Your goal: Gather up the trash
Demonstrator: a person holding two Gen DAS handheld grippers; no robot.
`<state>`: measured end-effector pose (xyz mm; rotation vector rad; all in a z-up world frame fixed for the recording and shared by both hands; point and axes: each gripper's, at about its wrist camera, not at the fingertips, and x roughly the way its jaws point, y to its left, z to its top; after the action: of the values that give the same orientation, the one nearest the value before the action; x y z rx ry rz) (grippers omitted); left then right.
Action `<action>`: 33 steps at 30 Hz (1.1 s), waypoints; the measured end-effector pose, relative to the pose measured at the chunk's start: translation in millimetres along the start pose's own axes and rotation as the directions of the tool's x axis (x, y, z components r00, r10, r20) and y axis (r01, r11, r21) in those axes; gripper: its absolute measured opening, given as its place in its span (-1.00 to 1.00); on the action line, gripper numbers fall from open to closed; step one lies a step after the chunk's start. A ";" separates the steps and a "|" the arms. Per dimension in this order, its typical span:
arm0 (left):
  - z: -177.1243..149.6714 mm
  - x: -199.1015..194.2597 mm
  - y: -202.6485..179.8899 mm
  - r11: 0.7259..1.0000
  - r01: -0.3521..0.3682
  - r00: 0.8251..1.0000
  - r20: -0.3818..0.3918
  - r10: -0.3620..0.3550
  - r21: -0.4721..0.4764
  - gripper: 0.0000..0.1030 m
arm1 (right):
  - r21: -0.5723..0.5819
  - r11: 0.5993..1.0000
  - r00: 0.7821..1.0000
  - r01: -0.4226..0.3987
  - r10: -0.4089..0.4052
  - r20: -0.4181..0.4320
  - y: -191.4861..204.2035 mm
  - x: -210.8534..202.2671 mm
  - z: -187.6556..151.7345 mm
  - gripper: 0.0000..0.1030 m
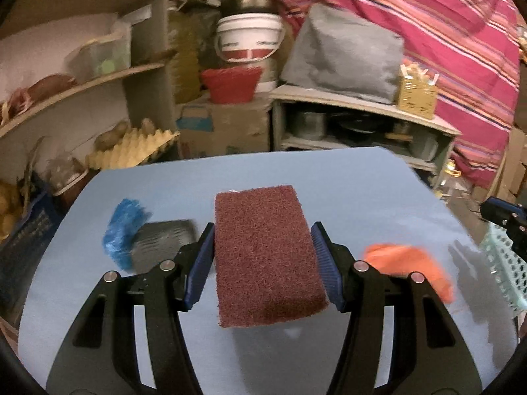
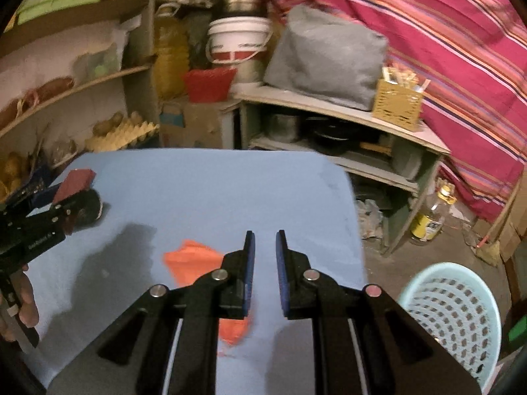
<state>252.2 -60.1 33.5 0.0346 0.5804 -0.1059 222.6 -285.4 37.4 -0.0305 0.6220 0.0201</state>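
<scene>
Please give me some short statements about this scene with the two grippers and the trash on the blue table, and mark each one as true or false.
1. The left gripper holds the maroon rectangular scouring pad between its fingers. True.
2. The right gripper holds the crumpled orange cloth. False: its jaws are slightly apart and hold nothing; the cloth lies on the blue table top beneath them.
3. The pale turquoise perforated plastic basket stands on the table. False: it stands on the floor beside the table's right edge.
4. A crumpled blue plastic piece lies beside a dark grey flat pad on the table. True.
5. The scouring pad is already in the basket. False: it is in the left gripper, above the table.
</scene>
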 end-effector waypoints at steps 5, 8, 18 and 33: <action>2.8 -9.5 -35.2 0.999 0.044 0.999 0.016 -0.045 0.025 0.11 | 0.048 0.998 0.998 -0.036 0.038 -0.040 -37.4 -7.2 -10.3 -0.71; -2.1 -15.2 -45.0 0.997 0.056 0.998 0.019 -0.057 0.044 0.11 | 0.068 0.995 0.994 -0.075 0.080 -0.074 -40.4 4.4 -17.7 -0.55; -21.9 -8.5 -8.5 0.998 -0.021 1.000 0.018 0.020 0.062 0.11 | -0.031 0.996 0.987 -0.087 0.082 -0.136 17.5 32.9 -32.3 0.39; -30.2 4.3 18.2 1.000 -0.017 0.999 -0.029 0.017 0.002 0.11 | -0.021 1.000 0.974 -0.005 0.000 -0.226 47.9 68.3 -42.1 0.01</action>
<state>241.3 -40.5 5.9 0.0428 0.6092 -0.0890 252.2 -238.4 -37.7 -0.0536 0.8498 0.0258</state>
